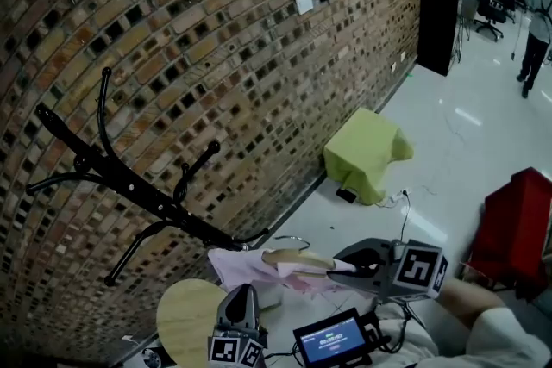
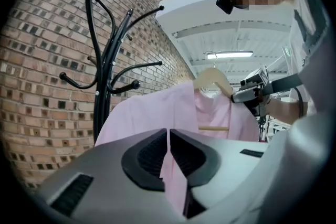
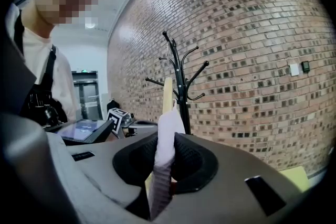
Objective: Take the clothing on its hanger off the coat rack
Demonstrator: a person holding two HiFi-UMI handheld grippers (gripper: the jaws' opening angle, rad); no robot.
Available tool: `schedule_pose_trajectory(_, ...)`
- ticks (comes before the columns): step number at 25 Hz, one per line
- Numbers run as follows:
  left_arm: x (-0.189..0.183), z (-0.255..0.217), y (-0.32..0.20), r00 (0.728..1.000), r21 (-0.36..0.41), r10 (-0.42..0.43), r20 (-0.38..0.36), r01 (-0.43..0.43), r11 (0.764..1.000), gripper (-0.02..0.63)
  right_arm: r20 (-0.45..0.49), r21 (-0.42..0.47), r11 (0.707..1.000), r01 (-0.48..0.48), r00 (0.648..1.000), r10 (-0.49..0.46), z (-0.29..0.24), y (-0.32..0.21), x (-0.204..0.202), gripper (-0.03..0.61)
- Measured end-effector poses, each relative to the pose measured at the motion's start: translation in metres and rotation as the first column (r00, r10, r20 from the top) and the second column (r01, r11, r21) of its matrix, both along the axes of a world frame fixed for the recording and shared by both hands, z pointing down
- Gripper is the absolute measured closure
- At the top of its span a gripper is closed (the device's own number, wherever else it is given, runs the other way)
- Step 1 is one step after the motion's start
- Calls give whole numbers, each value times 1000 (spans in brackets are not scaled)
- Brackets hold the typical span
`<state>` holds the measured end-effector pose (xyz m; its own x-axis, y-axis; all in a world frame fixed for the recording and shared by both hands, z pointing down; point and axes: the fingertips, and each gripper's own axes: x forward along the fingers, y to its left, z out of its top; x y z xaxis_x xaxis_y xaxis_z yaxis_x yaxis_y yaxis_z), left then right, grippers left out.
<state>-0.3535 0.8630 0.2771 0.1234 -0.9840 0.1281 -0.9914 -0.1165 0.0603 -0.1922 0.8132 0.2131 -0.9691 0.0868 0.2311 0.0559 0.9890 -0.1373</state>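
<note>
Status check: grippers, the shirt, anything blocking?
Left hand-held gripper shut on pink shirt; right hand-held gripper shut on its shoulder over the hanger. Hanger looks clear of coat rack. Nothing seen blocking.

Grey marker-cubed left gripper [image 1: 247, 289], right gripper [image 1: 333, 271]; seemingly cream sleeve [image 1: 496, 340]

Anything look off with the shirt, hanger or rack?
Nothing stands out: the pink shirt sits on its wooden hanger, seemingly off the upright coat rack, with the left gripper and right gripper shut on it.

Pale glossy floor [image 1: 483, 99] bearing green-draped box [image 1: 366, 152], black cabinet [image 1: 440, 13], red object [image 1: 517, 220].
</note>
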Motion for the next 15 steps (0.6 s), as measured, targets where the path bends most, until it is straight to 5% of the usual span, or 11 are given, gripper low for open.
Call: schedule_pose_trajectory(15,163,19,-139,992,-27,129,-10,-129,991,584,10,-14,996,-89,996,89,8,-104,158,537)
